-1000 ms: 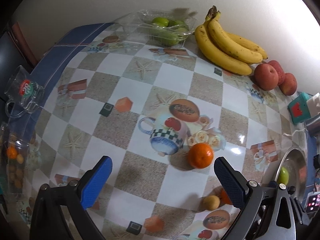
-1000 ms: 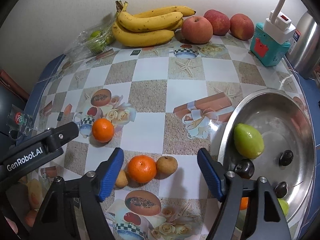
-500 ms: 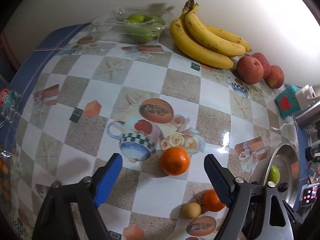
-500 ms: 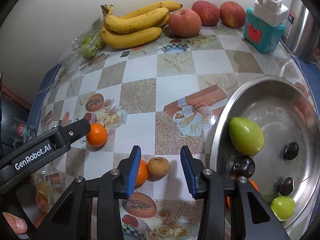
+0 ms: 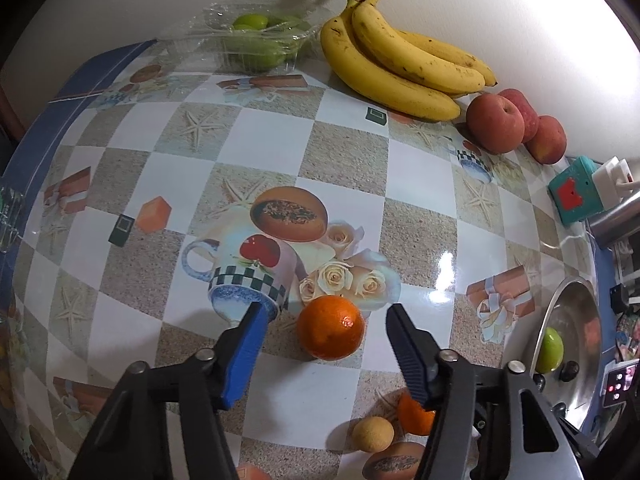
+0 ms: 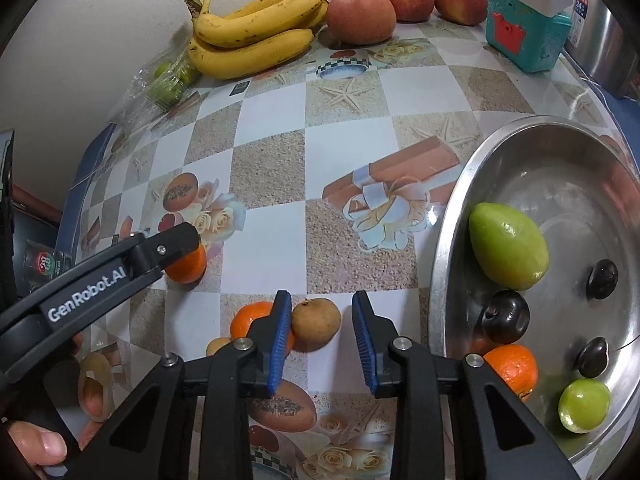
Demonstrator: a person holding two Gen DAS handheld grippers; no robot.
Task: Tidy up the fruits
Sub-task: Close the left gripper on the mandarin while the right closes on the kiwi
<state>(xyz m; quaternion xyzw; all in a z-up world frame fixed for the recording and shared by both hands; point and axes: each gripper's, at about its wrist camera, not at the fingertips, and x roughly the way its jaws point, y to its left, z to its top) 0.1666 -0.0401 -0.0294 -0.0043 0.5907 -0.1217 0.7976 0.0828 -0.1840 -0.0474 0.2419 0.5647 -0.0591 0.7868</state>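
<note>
Fruits lie across the patterned tablecloth [image 5: 348, 168]: bananas [image 5: 400, 68] and 3 apples [image 5: 496, 122] at the far edge, a box of green fruit [image 5: 256, 46] far left. The left gripper [image 5: 324, 320] is open, its blue fingers either side of an orange [image 5: 331, 327] without touching it. The right gripper [image 6: 320, 330] is partly open around a small brown fruit [image 6: 315, 323], the left finger just beside it, with a second orange [image 6: 250, 320] at its left. The steel bowl [image 6: 440, 280] at right holds a green fruit [image 6: 507, 251], dark plums [image 6: 505, 316] and another orange [image 6: 512, 368].
</note>
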